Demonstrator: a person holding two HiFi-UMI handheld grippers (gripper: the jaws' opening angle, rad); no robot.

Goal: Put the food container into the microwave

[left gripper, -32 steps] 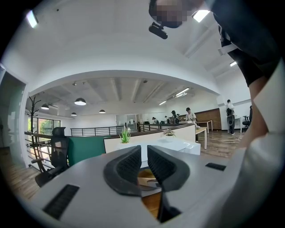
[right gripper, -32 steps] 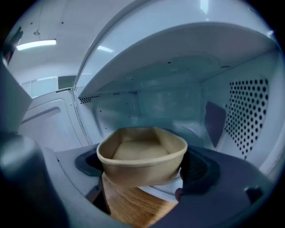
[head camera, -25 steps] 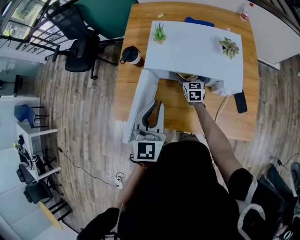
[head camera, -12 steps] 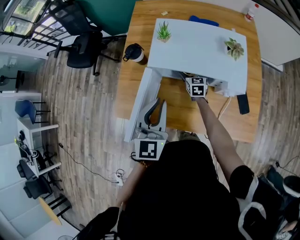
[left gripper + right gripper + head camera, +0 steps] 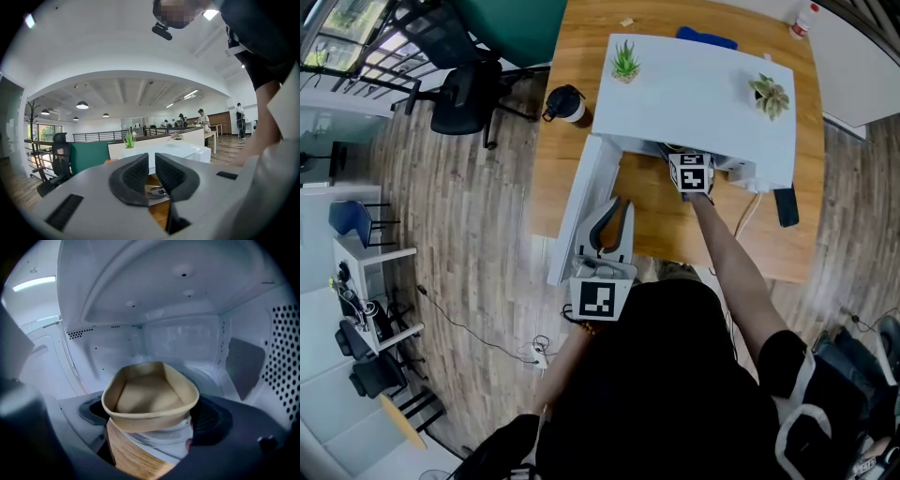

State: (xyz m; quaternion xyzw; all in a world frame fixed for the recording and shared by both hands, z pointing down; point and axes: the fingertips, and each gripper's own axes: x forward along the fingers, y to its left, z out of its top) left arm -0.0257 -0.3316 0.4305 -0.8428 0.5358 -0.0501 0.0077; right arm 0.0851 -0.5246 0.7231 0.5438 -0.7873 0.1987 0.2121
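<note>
The food container (image 5: pixel 150 394) is a tan paper bowl, squeezed a little out of round, with my right gripper (image 5: pixel 151 423) shut on its sides. It is inside the white microwave (image 5: pixel 183 338) cavity, just above the floor. From the head view, my right gripper (image 5: pixel 690 169) reaches into the opening of the microwave (image 5: pixel 694 103), and the bowl is hidden there. The microwave door (image 5: pixel 577 208) stands swung open to the left. My left gripper (image 5: pixel 606 223) is held low near my body, shut with nothing in it, its pads (image 5: pixel 136 174) nearly touching.
Two small potted plants (image 5: pixel 624 62) (image 5: pixel 768 95) stand on the microwave's top. On the wooden table (image 5: pixel 656 217) are a dark mug (image 5: pixel 565 105), a black remote-like object (image 5: pixel 786 206), a cable (image 5: pixel 741 221) and a blue item (image 5: pixel 705 38). An office chair (image 5: pixel 461 97) stands at left.
My right gripper has pushed forward with the bowl, deeper into the microwave opening. The left gripper has stayed where it was.
</note>
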